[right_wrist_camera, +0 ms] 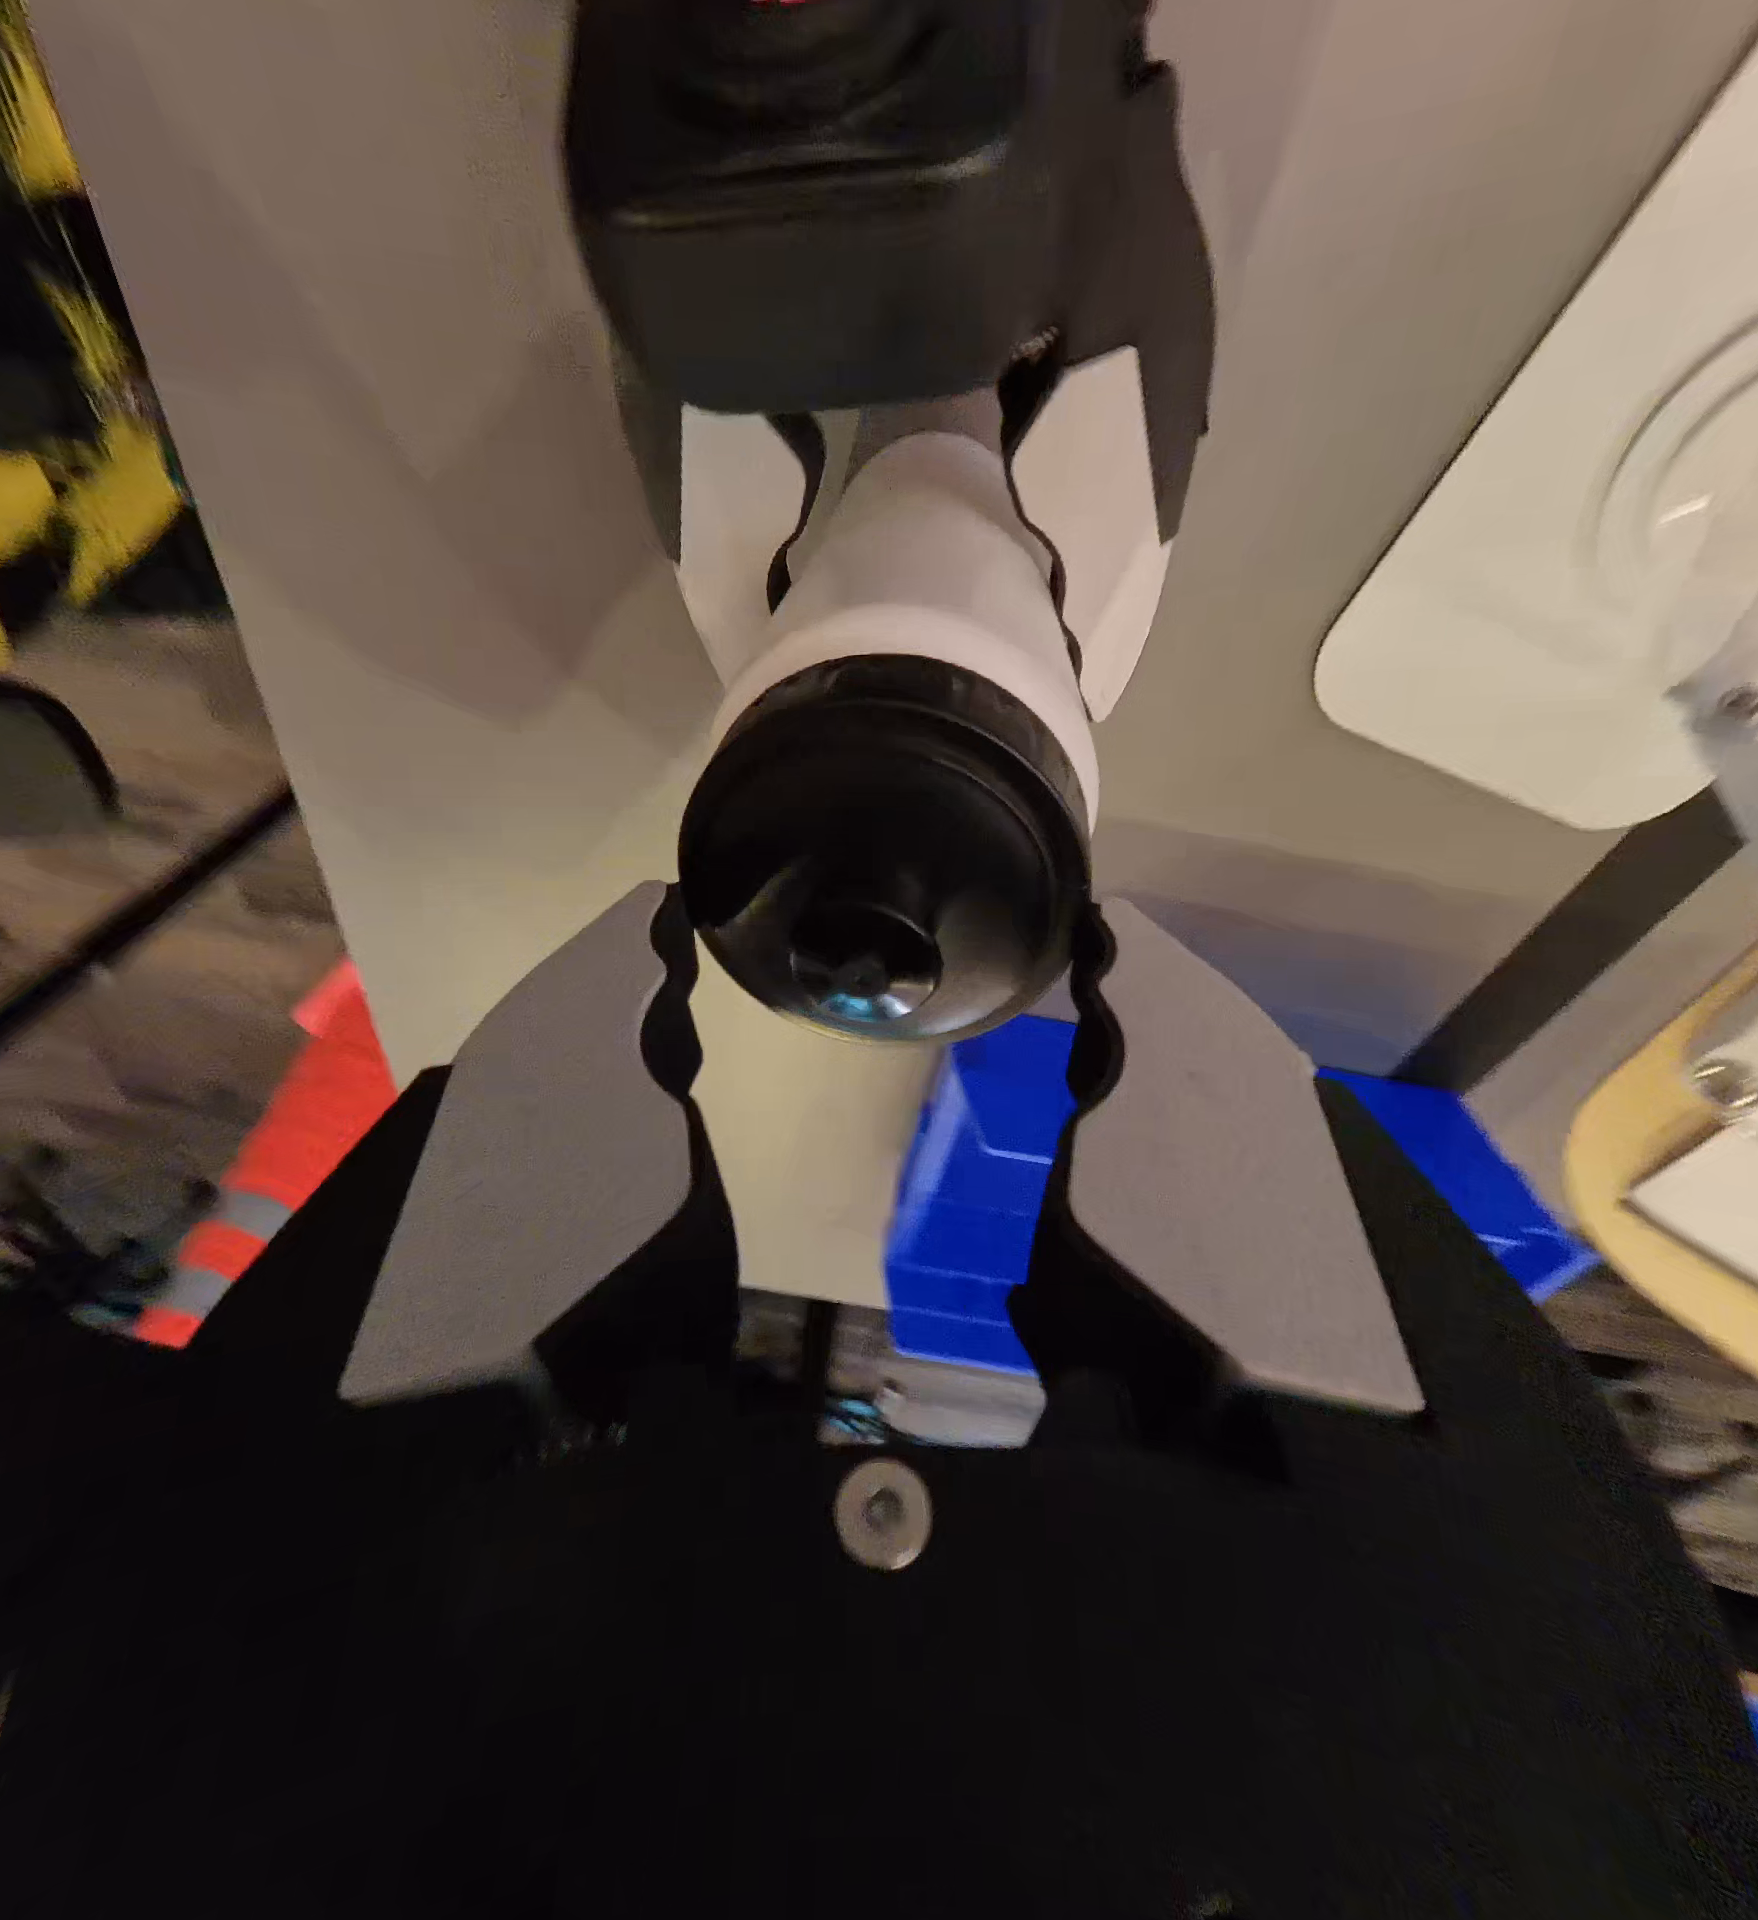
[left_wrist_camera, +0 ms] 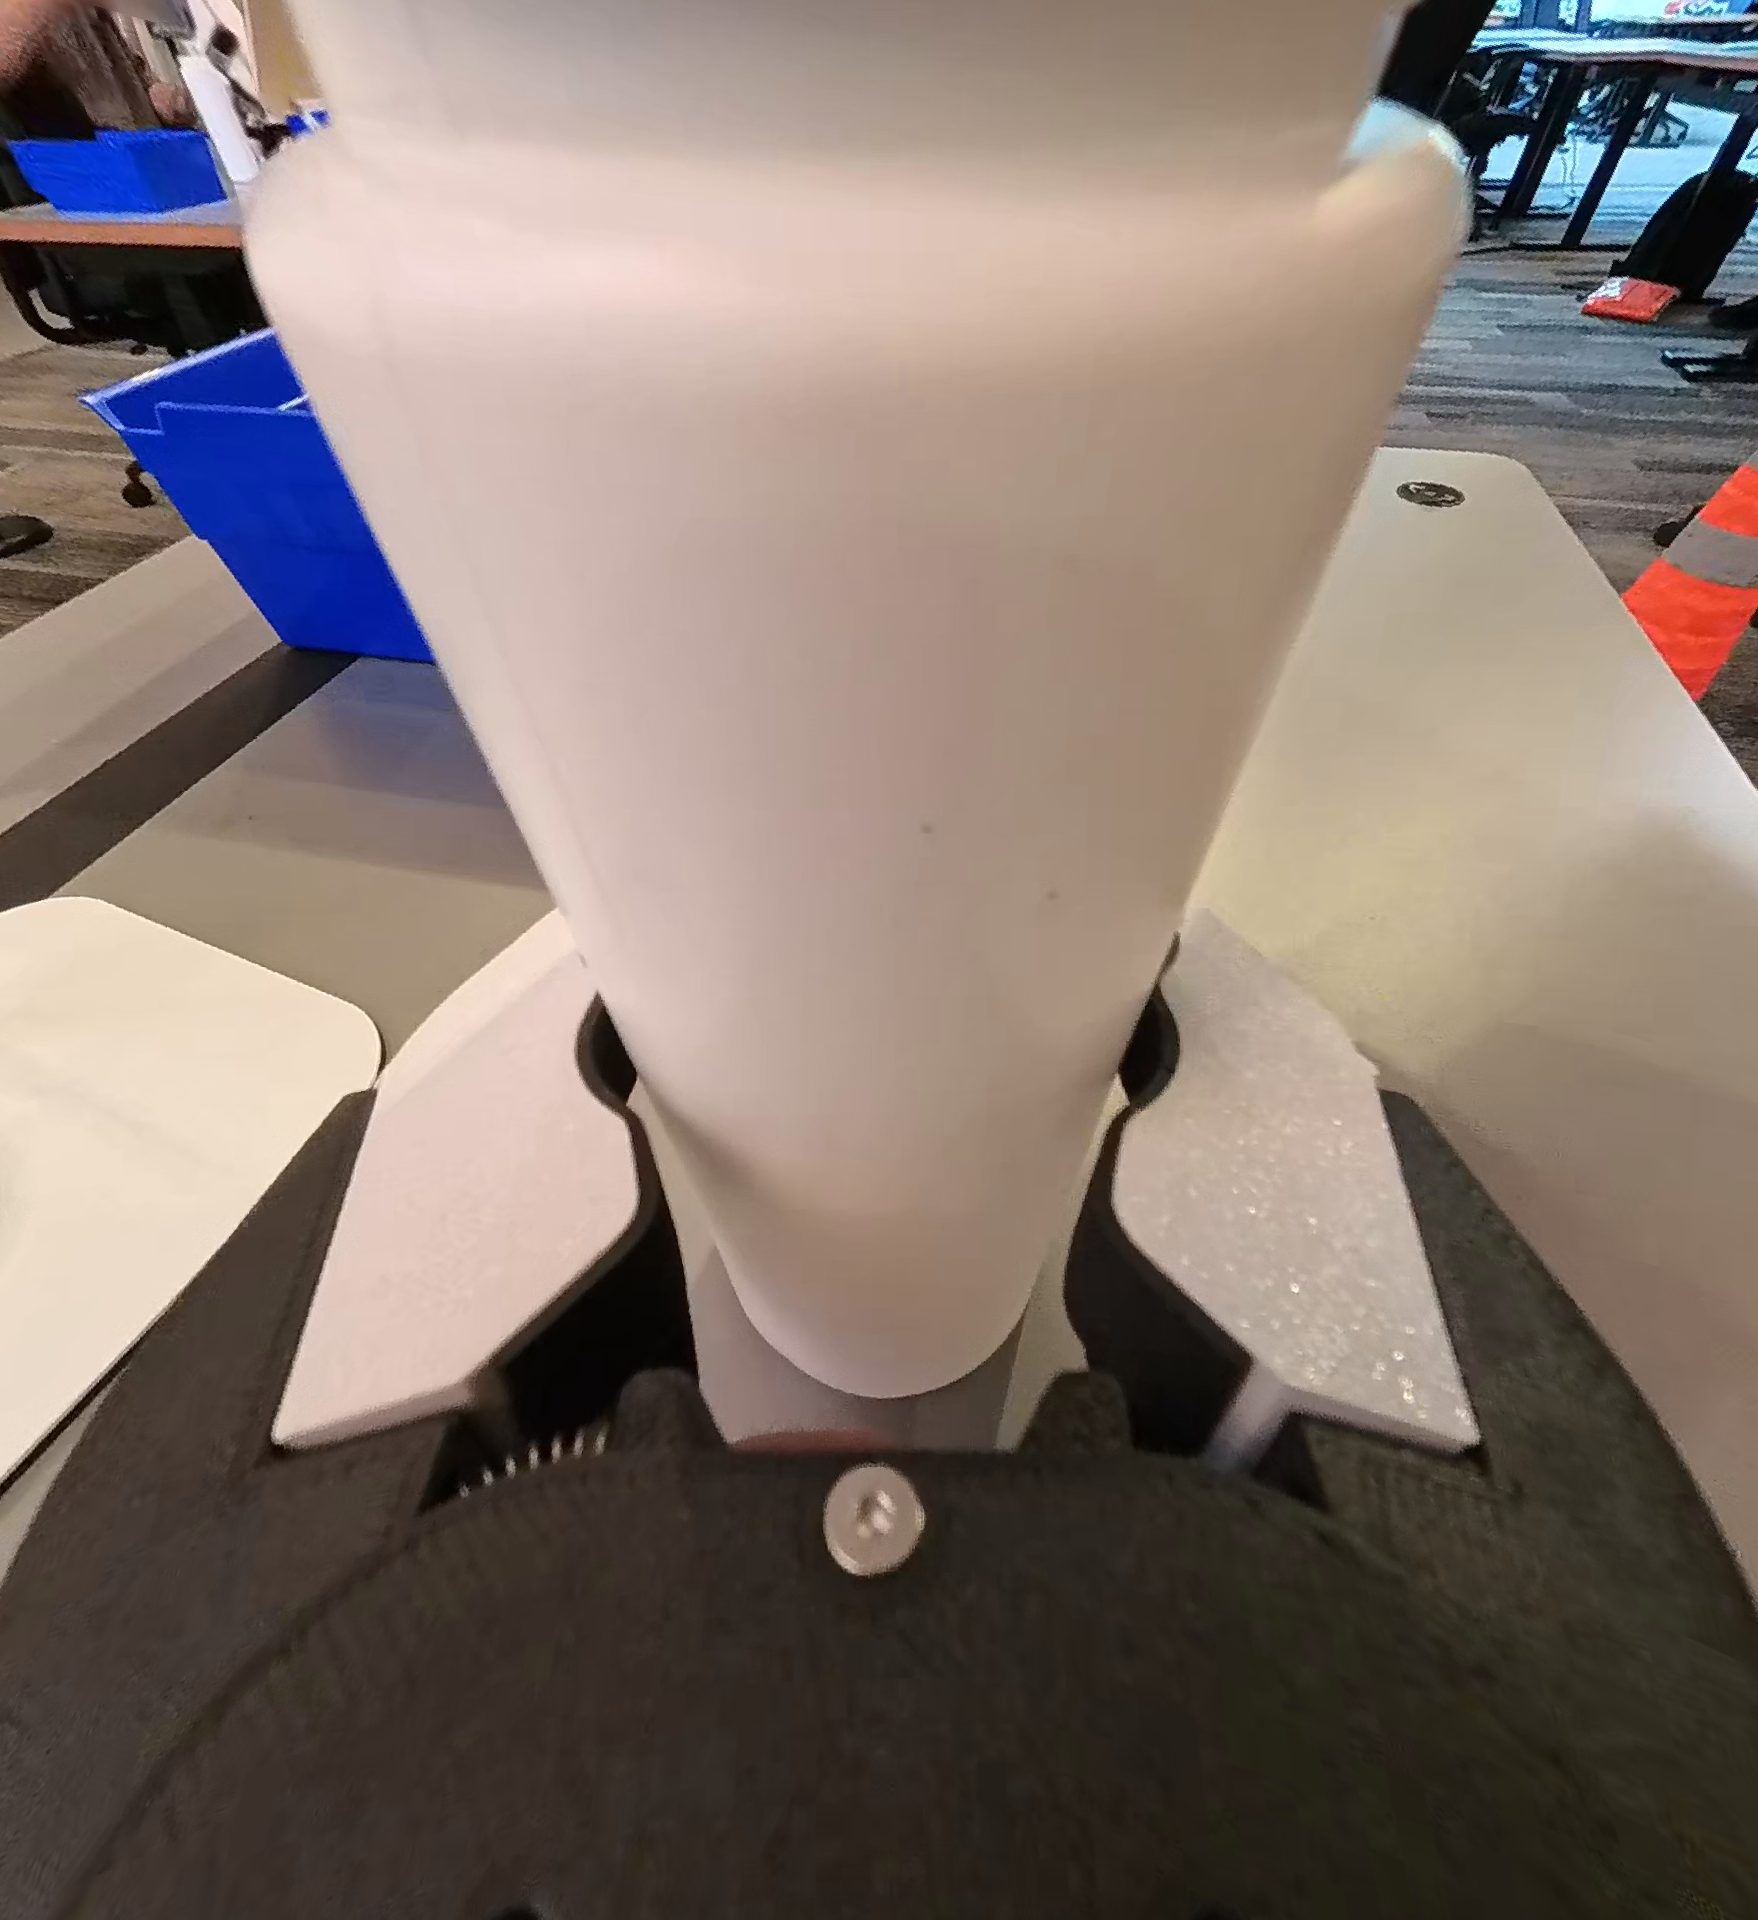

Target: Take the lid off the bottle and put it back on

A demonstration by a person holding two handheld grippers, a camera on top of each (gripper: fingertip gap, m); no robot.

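A white bottle (left_wrist_camera: 854, 644) fills the middle of the left wrist view, pointing away from the camera. My left gripper (left_wrist_camera: 880, 1039) is shut on its lower body. The lid is out of sight in this view. In the right wrist view I look at the bottle (right_wrist_camera: 916, 592) end-on, with a black lid (right_wrist_camera: 885, 831) sitting on its neck. My right gripper (right_wrist_camera: 885, 935) has its fingertips against both sides of the lid's rim. My left gripper (right_wrist_camera: 916, 540) shows behind it, clamped on the bottle body.
The bottle is held above a pale grey table (left_wrist_camera: 1477, 831). A white board (left_wrist_camera: 127, 1091) lies at the left, and shows in the right wrist view (right_wrist_camera: 1540, 582) too. Blue bins (left_wrist_camera: 262, 499) stand beyond the table. An orange cone (left_wrist_camera: 1748, 520) stands on the floor to the right.
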